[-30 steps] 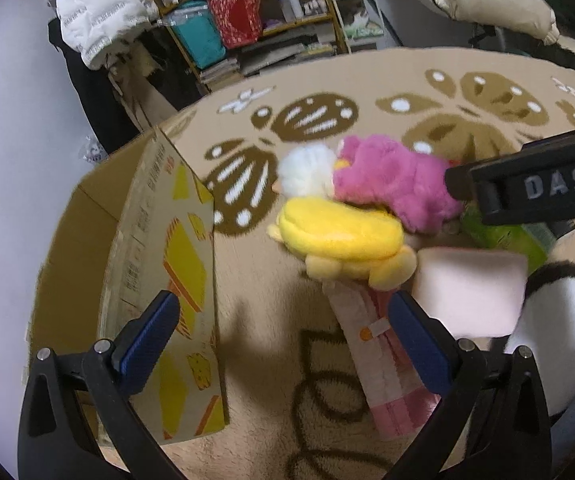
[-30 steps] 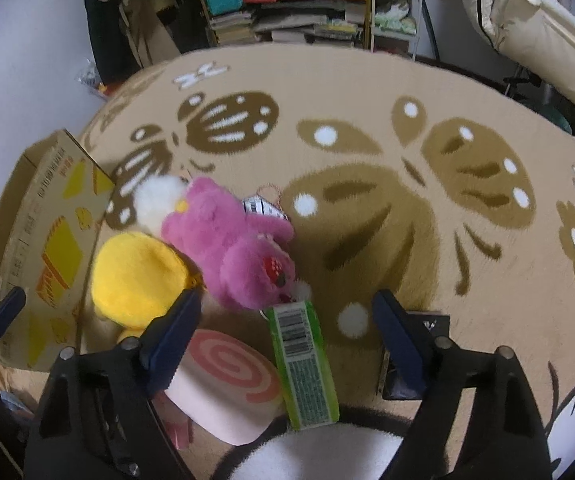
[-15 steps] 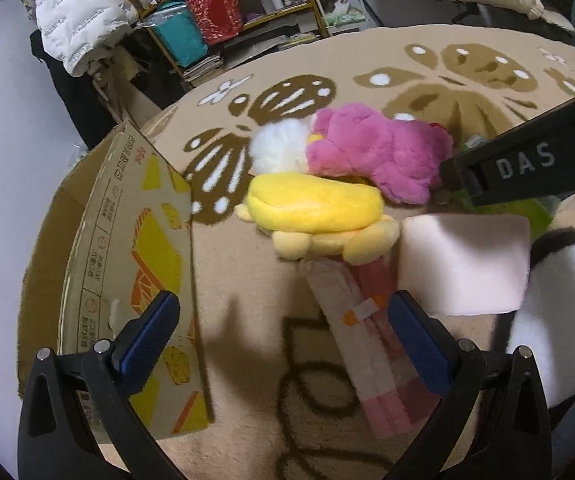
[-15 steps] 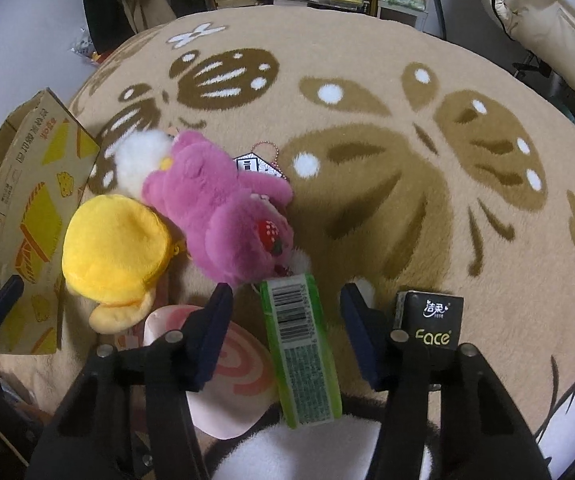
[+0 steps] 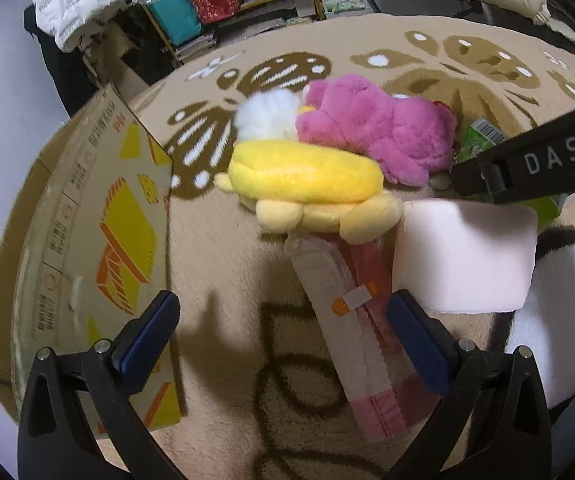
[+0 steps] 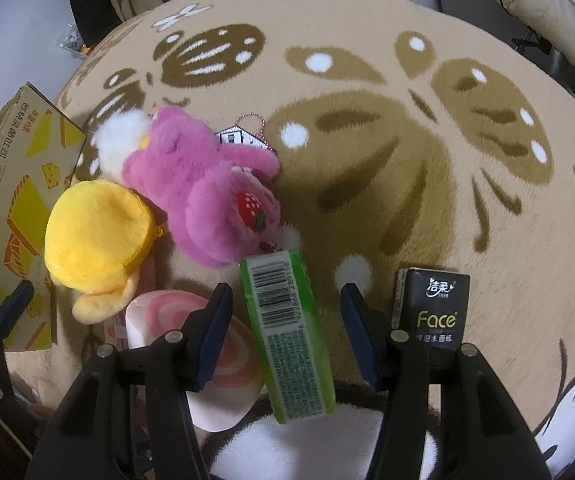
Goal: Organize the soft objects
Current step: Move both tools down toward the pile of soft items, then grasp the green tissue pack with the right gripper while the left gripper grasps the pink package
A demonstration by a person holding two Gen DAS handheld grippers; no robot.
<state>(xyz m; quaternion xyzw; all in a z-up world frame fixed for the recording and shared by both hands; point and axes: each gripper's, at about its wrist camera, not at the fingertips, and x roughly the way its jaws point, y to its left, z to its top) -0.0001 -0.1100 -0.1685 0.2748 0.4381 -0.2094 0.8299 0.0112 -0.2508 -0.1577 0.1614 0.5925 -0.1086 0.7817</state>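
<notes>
Risk: right gripper (image 6: 285, 330) straddles the green pack (image 6: 285, 332); closing off-centre could tip it against the pink plush (image 6: 211, 200) ahead.
Right jaws: partly open, gripping nothing, pack between them.
Left jaws: left gripper (image 5: 283, 336) wide open, empty; pink pouch (image 5: 355, 332) between, cardboard box (image 5: 83, 236) outside its left finger.
Axis: pack lies lengthwise along the fingers, barcode end forward.

tan rug (image 6: 367, 208) with brown and white butterfly shapes; pink plush bear (image 6: 207, 200) bearing a red strawberry; yellow plush (image 6: 95, 236); pink swirl cushion (image 6: 223, 360); green packet (image 6: 287, 332); black tissue pack (image 6: 431, 308); brown box (image 5: 99, 240) printed yellow and orange.
</notes>
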